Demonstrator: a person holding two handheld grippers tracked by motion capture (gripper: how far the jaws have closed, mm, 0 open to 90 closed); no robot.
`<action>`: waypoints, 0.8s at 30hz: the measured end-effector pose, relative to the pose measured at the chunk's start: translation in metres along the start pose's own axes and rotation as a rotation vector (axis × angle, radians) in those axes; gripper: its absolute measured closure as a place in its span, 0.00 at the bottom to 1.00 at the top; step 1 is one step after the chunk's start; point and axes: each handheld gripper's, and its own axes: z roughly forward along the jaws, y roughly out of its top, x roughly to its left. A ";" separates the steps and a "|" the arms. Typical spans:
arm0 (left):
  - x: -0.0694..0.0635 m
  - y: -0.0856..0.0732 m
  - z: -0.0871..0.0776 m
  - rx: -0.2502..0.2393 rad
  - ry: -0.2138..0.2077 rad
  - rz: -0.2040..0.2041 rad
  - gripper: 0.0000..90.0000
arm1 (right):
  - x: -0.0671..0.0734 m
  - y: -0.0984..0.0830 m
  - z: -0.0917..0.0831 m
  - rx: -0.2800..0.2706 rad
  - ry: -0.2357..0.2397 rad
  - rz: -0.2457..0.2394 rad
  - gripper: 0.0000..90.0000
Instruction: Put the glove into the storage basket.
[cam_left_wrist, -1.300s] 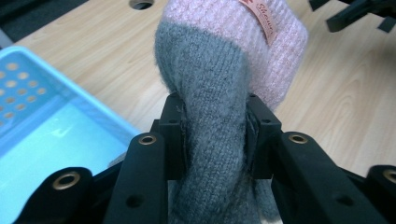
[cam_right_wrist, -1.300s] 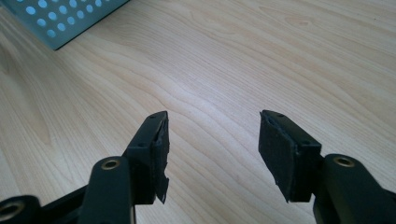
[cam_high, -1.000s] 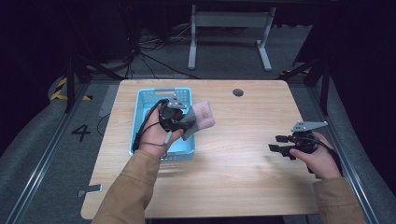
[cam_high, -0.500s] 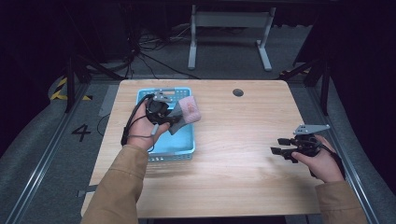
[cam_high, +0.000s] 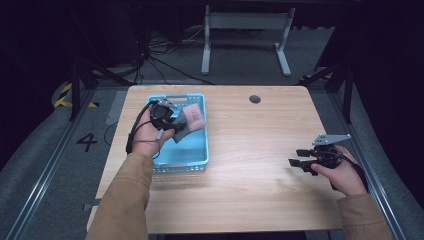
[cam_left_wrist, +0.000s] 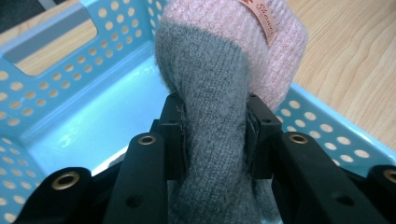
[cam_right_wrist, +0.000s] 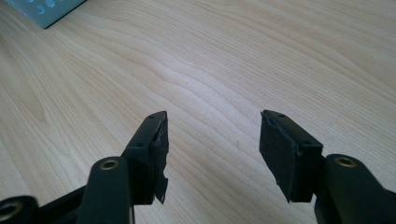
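Gripping a grey-pink knit sock (cam_left_wrist: 219, 93) with unreadable tag (cam_left_wrist: 259, 19), left jaws; right jaws open, empty.

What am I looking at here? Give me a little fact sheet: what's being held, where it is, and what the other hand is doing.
held item: pink and grey knitted sock
held by: left hand-held gripper, jaws pressed on the grey part
position: above the blue perforated basket
other hand: right hand-held gripper, jaws apart with nothing between them, above the wooden table
work in hand: likely putting the sock in the basket
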 end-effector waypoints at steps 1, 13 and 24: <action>0.001 -0.001 0.002 0.009 0.001 0.008 0.73 | 0.000 0.000 0.000 0.002 0.003 0.002 0.48; 0.016 -0.013 0.027 0.080 -0.003 0.026 0.73 | 0.000 -0.004 0.002 0.017 0.004 0.002 0.48; 0.021 -0.022 0.044 0.129 -0.032 0.076 0.73 | -0.001 -0.005 0.002 0.018 -0.001 -0.002 0.47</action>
